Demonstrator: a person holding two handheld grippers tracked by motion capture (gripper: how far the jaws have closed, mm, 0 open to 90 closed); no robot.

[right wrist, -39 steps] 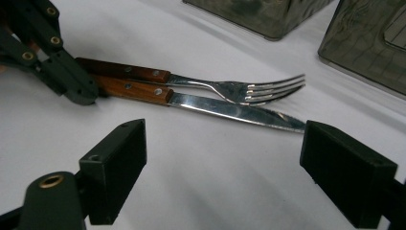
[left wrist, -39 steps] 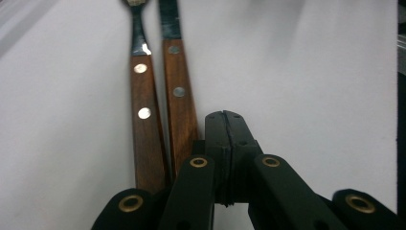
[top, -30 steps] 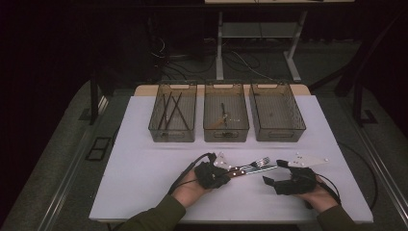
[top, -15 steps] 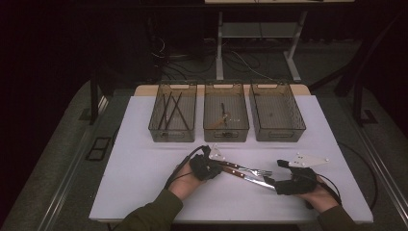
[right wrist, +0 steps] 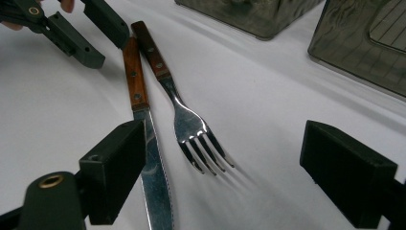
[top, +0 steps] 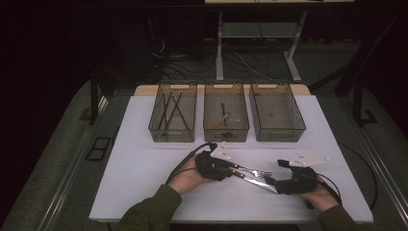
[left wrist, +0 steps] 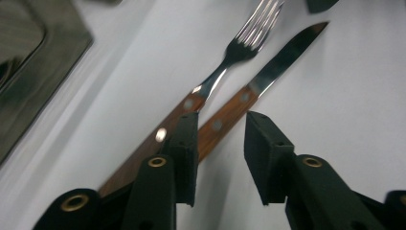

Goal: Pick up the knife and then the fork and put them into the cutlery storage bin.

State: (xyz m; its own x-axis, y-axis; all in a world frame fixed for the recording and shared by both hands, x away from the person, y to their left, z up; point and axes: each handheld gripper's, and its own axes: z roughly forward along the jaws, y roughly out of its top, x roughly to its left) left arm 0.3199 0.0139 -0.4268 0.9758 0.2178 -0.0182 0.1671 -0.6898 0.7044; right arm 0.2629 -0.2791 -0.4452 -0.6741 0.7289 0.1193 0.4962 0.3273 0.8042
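Note:
A wooden-handled fork (top: 251, 170) (left wrist: 225, 62) (right wrist: 191, 124) and a wooden-handled knife (top: 257, 182) (left wrist: 268, 76) (right wrist: 143, 110) lie side by side on the white table (top: 144, 183), between the two hands. My left gripper (top: 232, 169) (left wrist: 220, 143) is open at the handle ends. The knife handle runs into the gap between its jaws, and the fork handle passes outside the left jaw. My right gripper (top: 272, 182) (right wrist: 230, 177) is wide open at the other end, with the fork tines between its jaws and the knife blade beside its left jaw. The left gripper (right wrist: 81, 28) also appears far off in the right gripper view.
Three clear bins stand in a row at the back: the left bin (top: 168, 134) holds dark sticks, the middle bin (top: 226, 136) one utensil, and the right bin (top: 281, 136) looks empty. Cables trail from both grippers. Dark floor surrounds the table.
The left hand has shifted slightly away from me and now sits at the handle ends. The fork and knife now lie stretched out between the grippers. The right gripper has barely moved.

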